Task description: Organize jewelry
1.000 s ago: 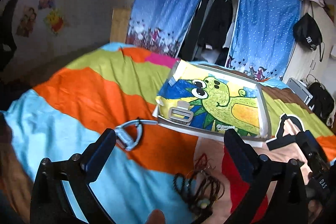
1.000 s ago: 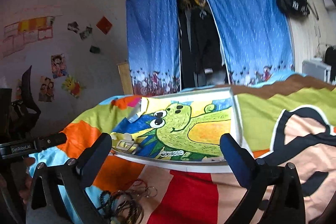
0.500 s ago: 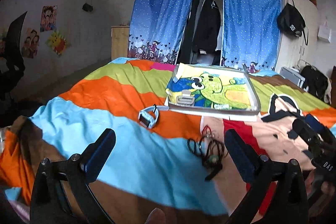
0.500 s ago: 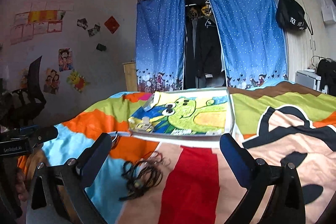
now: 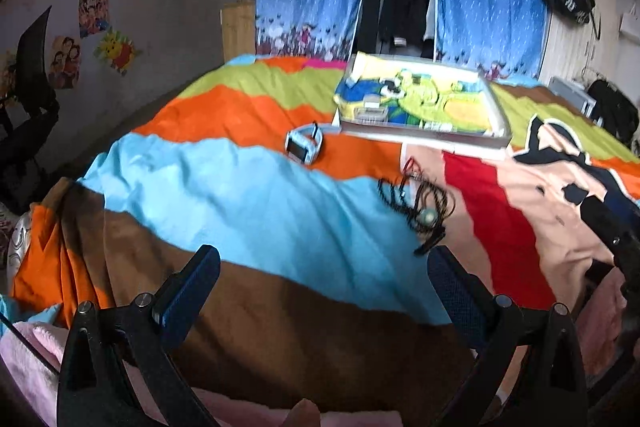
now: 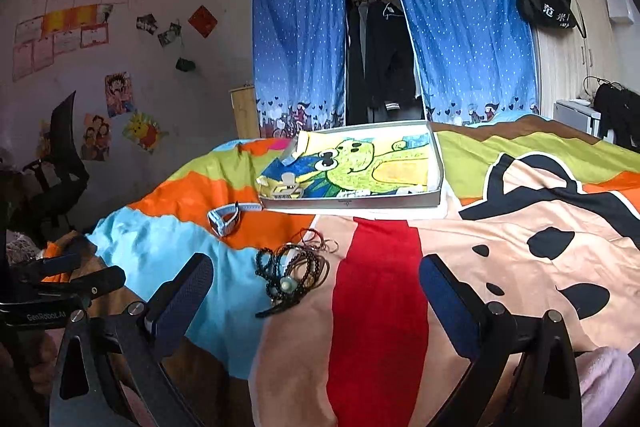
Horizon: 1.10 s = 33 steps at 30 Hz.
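A tangle of dark bead bracelets and cords lies on the colourful bedspread. A pale blue watch rests further back, left of a shallow white tray lined with a green cartoon picture. A small silver piece sits in the tray's near left corner. My left gripper is open and empty, well short of the bracelets. My right gripper is also open and empty, with the bracelets just beyond its left finger. The other gripper shows at each view's edge.
The bed fills both views, its near edge dropping away at the left. Blue curtains and hanging clothes stand behind it. A black chair is at the left wall. A black bag hangs on the right.
Both grippers have pulled back from the tray and the jewelry, so the bed looks smaller and further. Both stayed open. The watch, the bracelets and the tray have not moved.
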Tool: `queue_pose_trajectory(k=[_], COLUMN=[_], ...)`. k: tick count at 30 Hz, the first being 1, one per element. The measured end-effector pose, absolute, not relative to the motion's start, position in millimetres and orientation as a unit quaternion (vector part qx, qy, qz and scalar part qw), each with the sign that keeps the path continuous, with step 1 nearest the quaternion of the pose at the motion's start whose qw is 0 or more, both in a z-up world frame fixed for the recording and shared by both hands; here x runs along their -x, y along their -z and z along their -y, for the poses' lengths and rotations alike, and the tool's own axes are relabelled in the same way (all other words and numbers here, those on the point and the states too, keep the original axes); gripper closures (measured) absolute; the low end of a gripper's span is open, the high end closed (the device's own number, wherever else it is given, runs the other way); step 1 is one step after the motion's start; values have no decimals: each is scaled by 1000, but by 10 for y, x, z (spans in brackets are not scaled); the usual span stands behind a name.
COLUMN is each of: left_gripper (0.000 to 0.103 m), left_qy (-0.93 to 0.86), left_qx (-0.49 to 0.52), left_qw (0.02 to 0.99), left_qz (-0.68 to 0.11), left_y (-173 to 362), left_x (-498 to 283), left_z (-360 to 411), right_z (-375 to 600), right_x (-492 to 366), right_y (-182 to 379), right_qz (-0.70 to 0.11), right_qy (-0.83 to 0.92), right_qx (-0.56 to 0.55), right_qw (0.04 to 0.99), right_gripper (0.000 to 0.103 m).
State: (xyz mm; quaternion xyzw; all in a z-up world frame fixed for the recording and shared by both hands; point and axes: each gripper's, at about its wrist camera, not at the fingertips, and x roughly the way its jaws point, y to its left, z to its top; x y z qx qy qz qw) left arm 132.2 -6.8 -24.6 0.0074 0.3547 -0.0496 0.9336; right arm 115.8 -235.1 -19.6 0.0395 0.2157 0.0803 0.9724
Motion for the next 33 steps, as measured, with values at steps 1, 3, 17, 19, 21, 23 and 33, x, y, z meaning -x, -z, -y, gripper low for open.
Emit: queue_pose_trajectory(k=[1,3,17,19,21,23,33], left_gripper=[1,1,1,1,1,1,2], left_qy=[48,41,17,27,37,47,113], left_qx=[-8,-10,-10,-11,-16,-19,64], left_qw=[931,927,898,893,893,894,850], left_qz=[-361,-372,-439,-448,-449,-446,-510], left_y=[273,319,484,474,456,468,824], left_x=[-1335,-1372,-1764,-1893,-1973,-2063,-2546], left_z=[64,62,-63,-96,-106,-119,-128], right_z=[2349,2327,2300,2294,2275,2260,2309], right_x=[-1170,-1206,-1650,-1733,-1834,-1917,-2285], right_y=[225,261,584,595,597,592,655], right_qz=[-222,-234,-350,-355,-355,-352,-369], right_qy=[-79,-78,-111,-125,-135,-141,-177], right_qx=[-38,-35,-54,-61,-57,-51,15], right_qw=[971,969,929,924,923,924,912], right_gripper=[0,0,0,0,0,0,22])
